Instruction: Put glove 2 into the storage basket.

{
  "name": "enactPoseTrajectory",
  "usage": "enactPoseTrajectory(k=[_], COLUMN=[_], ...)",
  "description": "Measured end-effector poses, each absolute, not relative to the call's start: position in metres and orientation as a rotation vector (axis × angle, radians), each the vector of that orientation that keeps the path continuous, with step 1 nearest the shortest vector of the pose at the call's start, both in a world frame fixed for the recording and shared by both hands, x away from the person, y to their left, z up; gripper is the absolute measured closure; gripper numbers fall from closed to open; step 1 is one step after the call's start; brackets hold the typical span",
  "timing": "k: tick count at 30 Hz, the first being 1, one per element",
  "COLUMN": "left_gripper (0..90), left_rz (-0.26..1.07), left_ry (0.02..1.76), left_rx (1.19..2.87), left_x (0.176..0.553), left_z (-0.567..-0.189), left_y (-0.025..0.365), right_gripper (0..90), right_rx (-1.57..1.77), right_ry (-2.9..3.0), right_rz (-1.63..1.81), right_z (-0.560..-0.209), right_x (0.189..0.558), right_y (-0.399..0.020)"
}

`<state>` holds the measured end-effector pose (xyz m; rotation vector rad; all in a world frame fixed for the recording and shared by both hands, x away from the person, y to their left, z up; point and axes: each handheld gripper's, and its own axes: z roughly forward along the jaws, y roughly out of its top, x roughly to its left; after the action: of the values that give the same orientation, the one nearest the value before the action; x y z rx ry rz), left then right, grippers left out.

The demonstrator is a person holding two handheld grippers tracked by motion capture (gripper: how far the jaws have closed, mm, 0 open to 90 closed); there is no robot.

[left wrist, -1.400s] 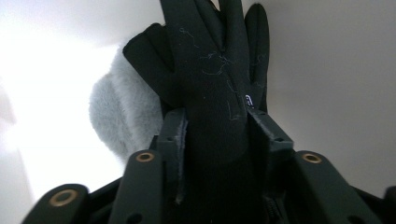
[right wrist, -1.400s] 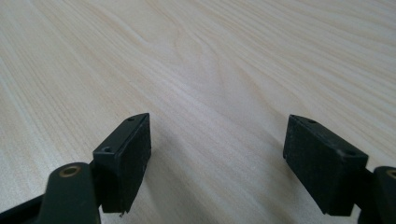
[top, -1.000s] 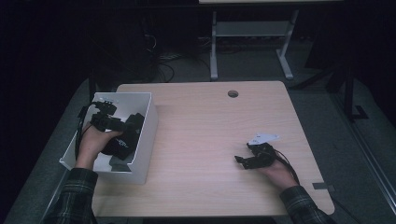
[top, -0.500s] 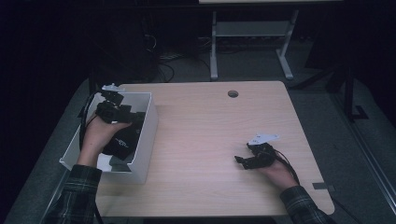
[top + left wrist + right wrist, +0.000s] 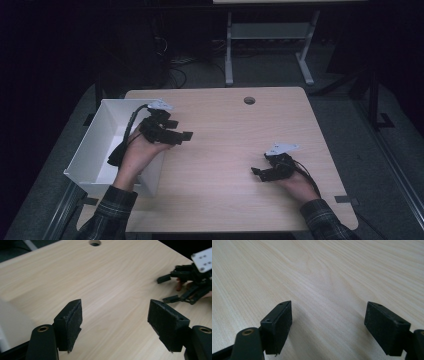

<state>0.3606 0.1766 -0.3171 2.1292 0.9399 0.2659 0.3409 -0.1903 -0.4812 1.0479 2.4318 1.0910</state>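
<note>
Left tool (image 5: 182, 134) released, nothing between its pads (image 5: 72, 317); held above the worktop (image 5: 225, 150) just right of the white bin's (image 5: 100, 145) rim, pointing toward the table's right side. Jaws stand wide over bare wood. White bin sits at the worktop's left edge, open side up; contents cannot be told from the high view. Right tool (image 5: 257, 172) also released, nothing between its pads (image 5: 279, 322), low over the worktop near the front right, well apart from the left tool. Small round hole (image 5: 249, 100) near the worktop's far edge.
</note>
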Motion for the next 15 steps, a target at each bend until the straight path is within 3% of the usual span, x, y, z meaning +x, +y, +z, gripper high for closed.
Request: enactPoseTrajectory(k=[15], left_gripper=[25.1], left_rz=[0.195], left_ry=[0.807], left_rx=[2.209], left_x=[0.338], left_z=[-0.387], left_y=[0.119], right_gripper=[22.2], right_rx=[1.046], right_ry=[2.432], right_rz=[1.09], right_z=[-0.481], right_x=[0.341], right_y=[-0.19])
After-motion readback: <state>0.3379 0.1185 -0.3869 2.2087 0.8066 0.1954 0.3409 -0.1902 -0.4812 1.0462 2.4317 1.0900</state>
